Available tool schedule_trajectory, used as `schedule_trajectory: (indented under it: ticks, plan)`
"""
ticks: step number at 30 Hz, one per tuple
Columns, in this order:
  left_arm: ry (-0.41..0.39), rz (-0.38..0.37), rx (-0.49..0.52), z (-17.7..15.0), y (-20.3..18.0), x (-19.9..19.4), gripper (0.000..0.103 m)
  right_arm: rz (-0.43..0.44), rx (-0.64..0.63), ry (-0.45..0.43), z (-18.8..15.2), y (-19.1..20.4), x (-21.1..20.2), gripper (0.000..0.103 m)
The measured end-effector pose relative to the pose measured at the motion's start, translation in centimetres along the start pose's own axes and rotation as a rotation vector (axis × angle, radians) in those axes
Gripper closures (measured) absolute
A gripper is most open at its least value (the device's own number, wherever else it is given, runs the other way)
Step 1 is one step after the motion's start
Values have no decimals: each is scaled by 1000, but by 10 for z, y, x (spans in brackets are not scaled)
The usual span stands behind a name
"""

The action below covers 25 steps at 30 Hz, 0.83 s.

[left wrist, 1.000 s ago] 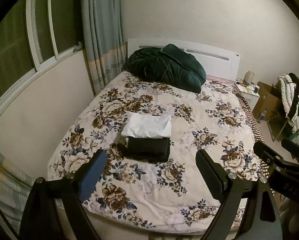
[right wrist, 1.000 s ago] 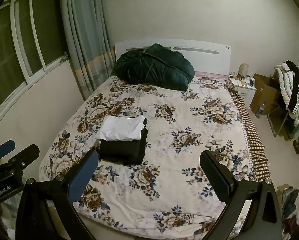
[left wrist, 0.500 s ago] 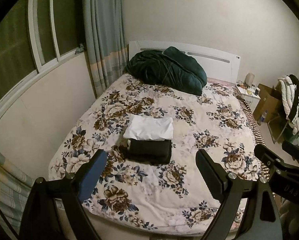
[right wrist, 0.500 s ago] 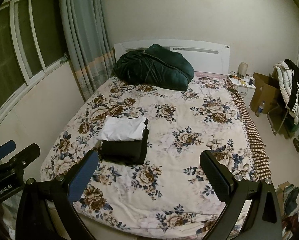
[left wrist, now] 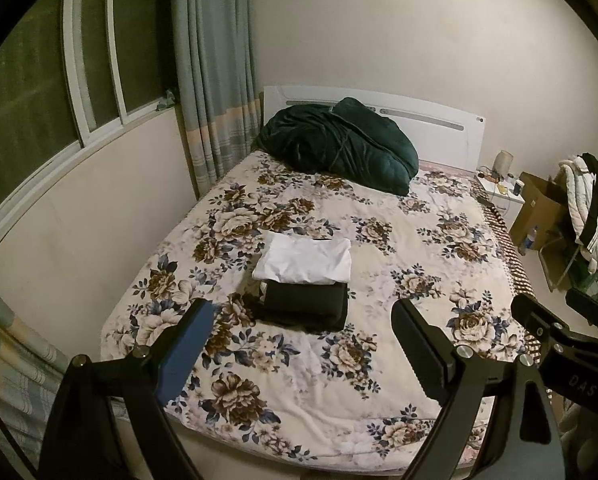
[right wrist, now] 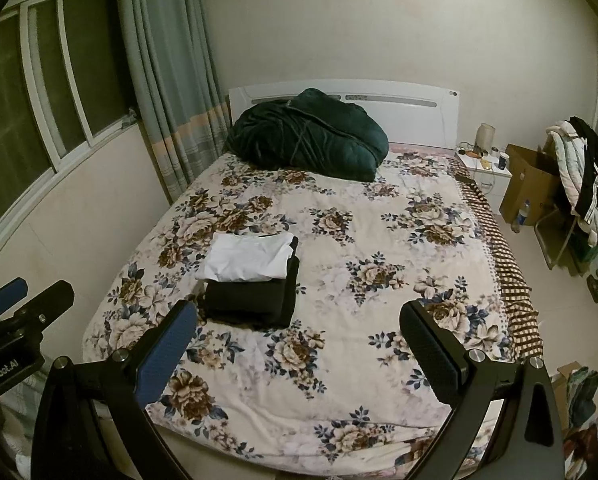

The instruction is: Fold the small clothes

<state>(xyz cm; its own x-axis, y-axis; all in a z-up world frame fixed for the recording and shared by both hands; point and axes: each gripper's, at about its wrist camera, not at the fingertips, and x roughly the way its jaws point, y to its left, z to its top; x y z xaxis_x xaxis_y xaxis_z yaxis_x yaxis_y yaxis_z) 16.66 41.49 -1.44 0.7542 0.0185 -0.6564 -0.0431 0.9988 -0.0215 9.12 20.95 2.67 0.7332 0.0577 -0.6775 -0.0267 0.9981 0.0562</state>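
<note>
A: Status on tools?
B: Left tool (left wrist: pixel 303 344) spread wide, nothing between the pads, hanging over the foot end of the bed (left wrist: pixel 399 264). Right tool (right wrist: pixel 299 344) same: spread wide, gripping nothing, also over the foot end. Both angled down toward the bedspread, clear of the fabric.

A: Clothes?
B: Stacked on the floral bedspread (right wrist: pixel 359 240), left of centre. Folded white garment (left wrist: pixel 305 260) on top, toward the headboard side. Folded black garment (left wrist: pixel 305 306) under it, near edge sticking out toward the cameras. Same stack in the right view: white piece (right wrist: pixel 247 258) over black piece (right wrist: pixel 251 300). Another dark layer peeking past the right edge of the white piece; cannot tell whether separate item or part of the black one.

A: Contact with the stack?
B: None. Stack ahead of both tools, apart from the pads.

A: Anything else on the bed?
B: Dark green quilt (left wrist: pixel 339 140), bundled against the white headboard (left wrist: pixel 439 120).

A: Surroundings?
B: Window (right wrist: pixel 39 80) and grey-green curtain (right wrist: pixel 167 80) on the left wall. White nightstand (right wrist: pixel 485 168) right of the headboard, small items on it. Cardboard box (right wrist: pixel 529 184) beyond that, clothes draped over a rack (right wrist: pixel 587 176) at far right. Each tool visible at the edge of the other's view.
</note>
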Motion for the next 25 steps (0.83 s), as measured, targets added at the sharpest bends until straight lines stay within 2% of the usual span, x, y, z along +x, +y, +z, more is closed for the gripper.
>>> schedule_trajectory:
  ticks: [25]
  plan:
    - [-26,7,5,-7,2,-8,12,-11,10,-2,-6,6,-6,0]
